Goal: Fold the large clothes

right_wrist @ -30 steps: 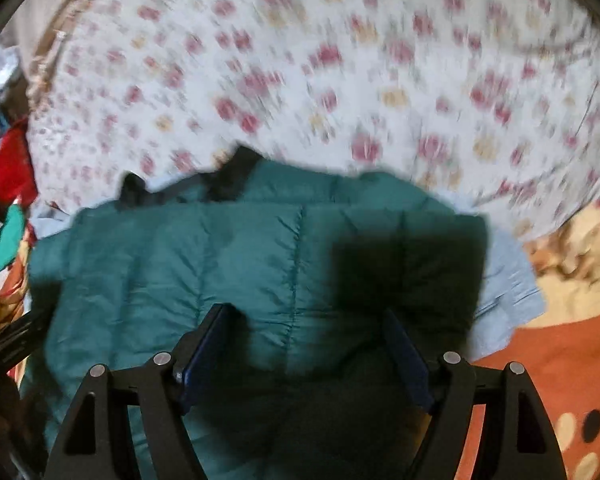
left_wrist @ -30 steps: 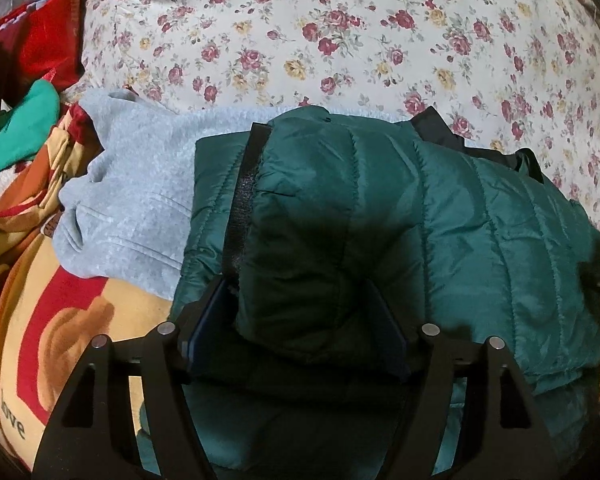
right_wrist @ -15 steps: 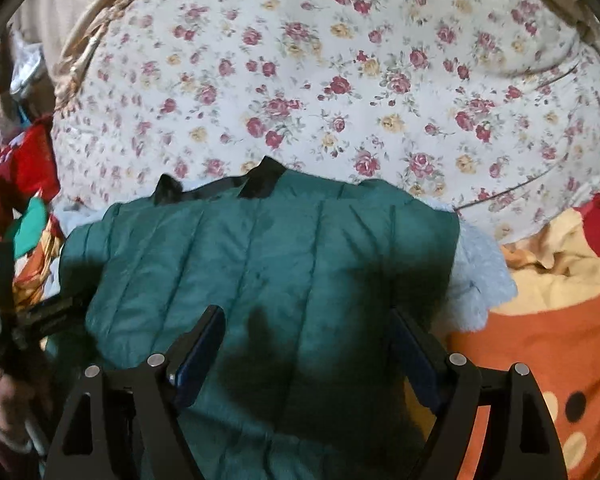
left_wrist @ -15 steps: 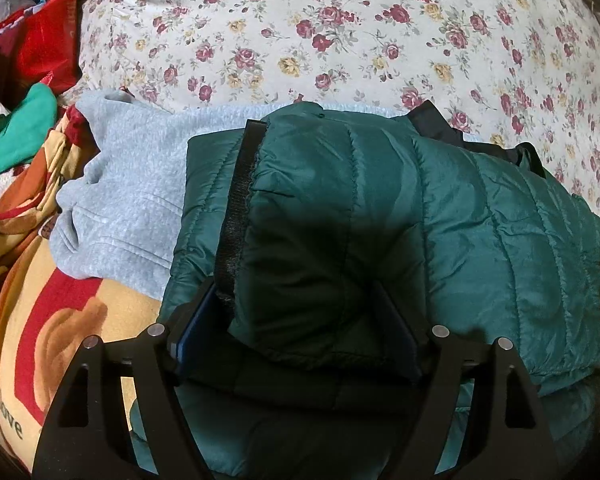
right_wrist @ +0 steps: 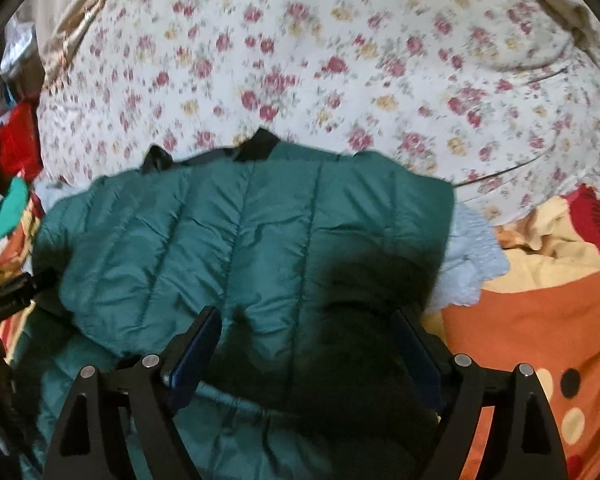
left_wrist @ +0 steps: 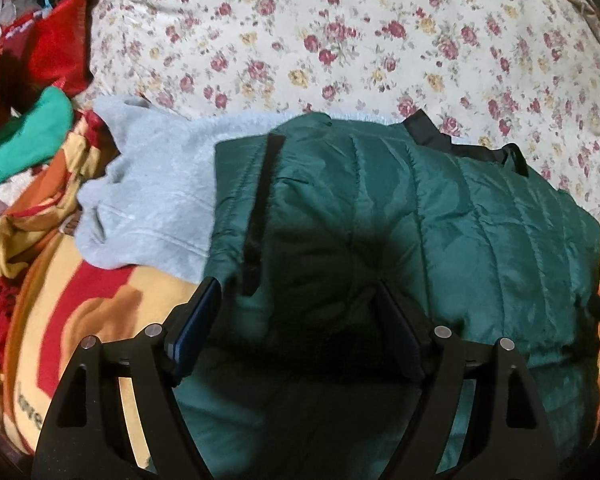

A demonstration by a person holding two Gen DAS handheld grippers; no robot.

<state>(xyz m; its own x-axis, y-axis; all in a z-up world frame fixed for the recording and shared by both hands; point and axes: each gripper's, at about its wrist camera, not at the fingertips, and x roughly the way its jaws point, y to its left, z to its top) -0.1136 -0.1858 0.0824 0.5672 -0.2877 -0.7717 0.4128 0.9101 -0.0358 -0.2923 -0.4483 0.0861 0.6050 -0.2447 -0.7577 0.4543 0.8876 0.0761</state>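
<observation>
Dark green quilted puffer jacket [left_wrist: 440, 216], folded, on your bed.
Both your left tongs [left_wrist: 300, 320] and right tongs [right_wrist: 304, 344] gape wide above its ribbed, glossy panels; black collar trim shows.

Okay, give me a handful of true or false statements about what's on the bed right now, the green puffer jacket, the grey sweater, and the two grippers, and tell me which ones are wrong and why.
1. The green puffer jacket lies partly on top of the grey sweater. True.
2. The left gripper is shut on the jacket. False: its jaws stand wide open over the jacket.
3. The floral quilt lies beyond the jacket. True.
4. The right gripper holds the grey sweater. False: it is open, above the jacket.
5. The jacket has black trim at its far edge. True.
6. The grey sweater covers the whole jacket. False: it sticks out from beneath the jacket.
</observation>
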